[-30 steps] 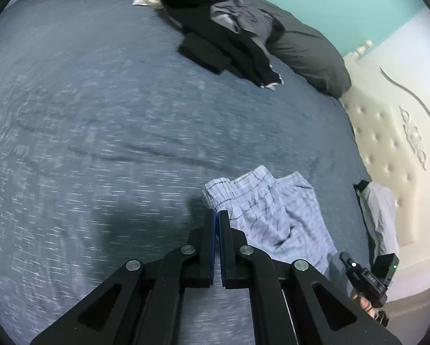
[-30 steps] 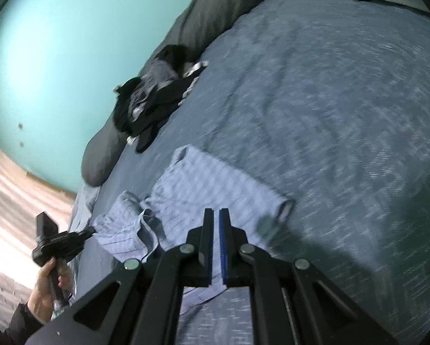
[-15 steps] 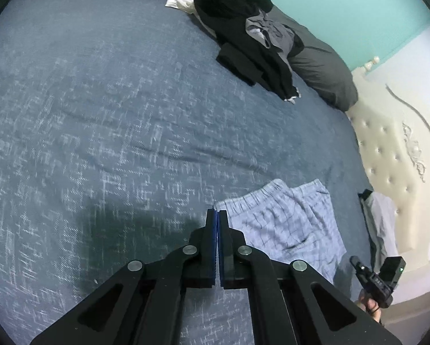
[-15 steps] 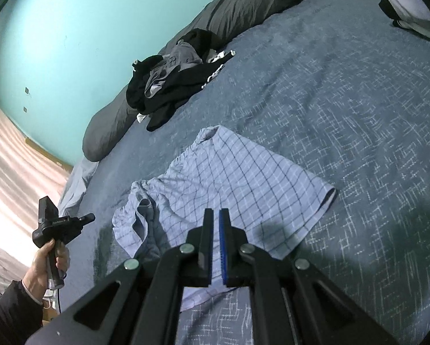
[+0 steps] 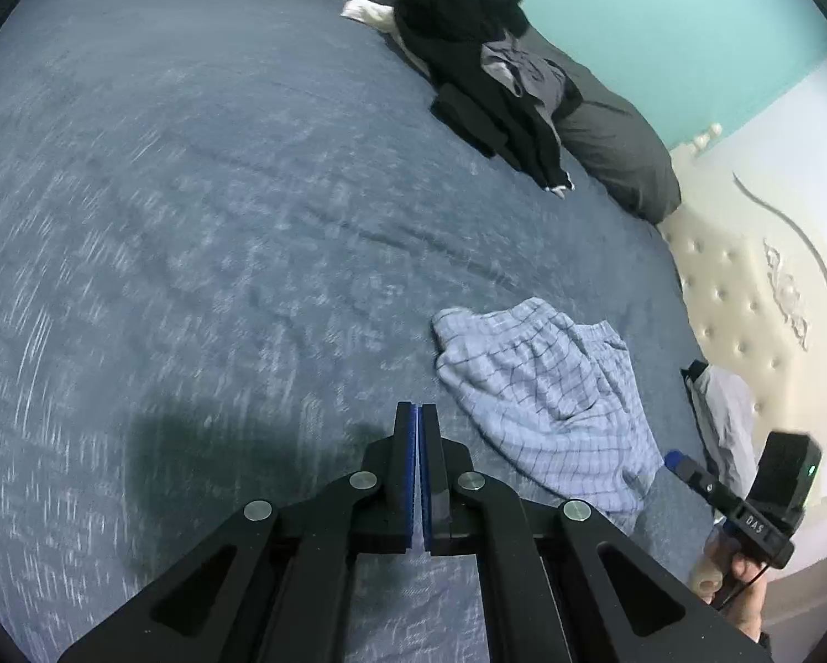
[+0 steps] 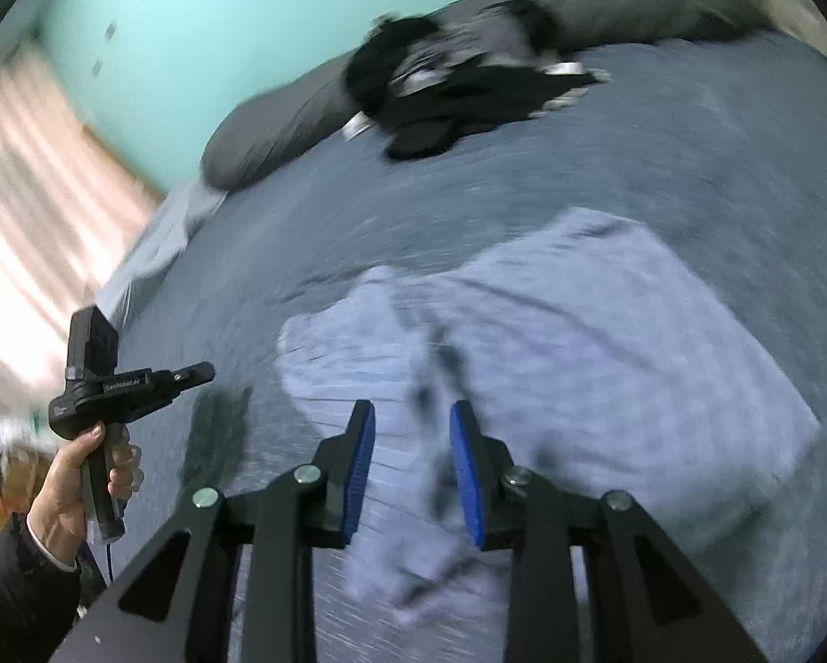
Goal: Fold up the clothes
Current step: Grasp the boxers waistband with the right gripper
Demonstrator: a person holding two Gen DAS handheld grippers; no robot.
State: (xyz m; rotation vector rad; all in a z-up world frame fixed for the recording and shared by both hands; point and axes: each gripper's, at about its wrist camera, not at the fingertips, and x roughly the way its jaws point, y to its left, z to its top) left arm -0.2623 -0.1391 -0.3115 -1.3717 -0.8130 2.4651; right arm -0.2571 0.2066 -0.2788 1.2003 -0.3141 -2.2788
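Observation:
Light blue checked shorts [image 5: 546, 387] lie spread on the blue-grey bed cover [image 5: 192, 221], waistband toward the far side in the left wrist view. My left gripper [image 5: 418, 414] is shut on nothing and hovers over bare cover just left of the shorts. It also shows in the right wrist view as the left gripper [image 6: 206, 373], held in a hand at the left. My right gripper [image 6: 412, 420] is open, directly above the crumpled near part of the shorts [image 6: 551, 342], which are blurred there. The right gripper [image 5: 676, 461] also shows at the lower right of the left wrist view.
A heap of dark clothes [image 5: 485, 72] lies at the far side of the bed against long grey pillows [image 5: 612, 143]. A cream tufted headboard [image 5: 745, 298] borders the bed. A grey garment [image 5: 723, 414] lies by the headboard. A teal wall [image 6: 192, 27] is behind.
My right gripper has opened and dropped closer over the shorts. My left gripper stays shut and has shifted slightly left of the shorts. Both views are blurred by motion.

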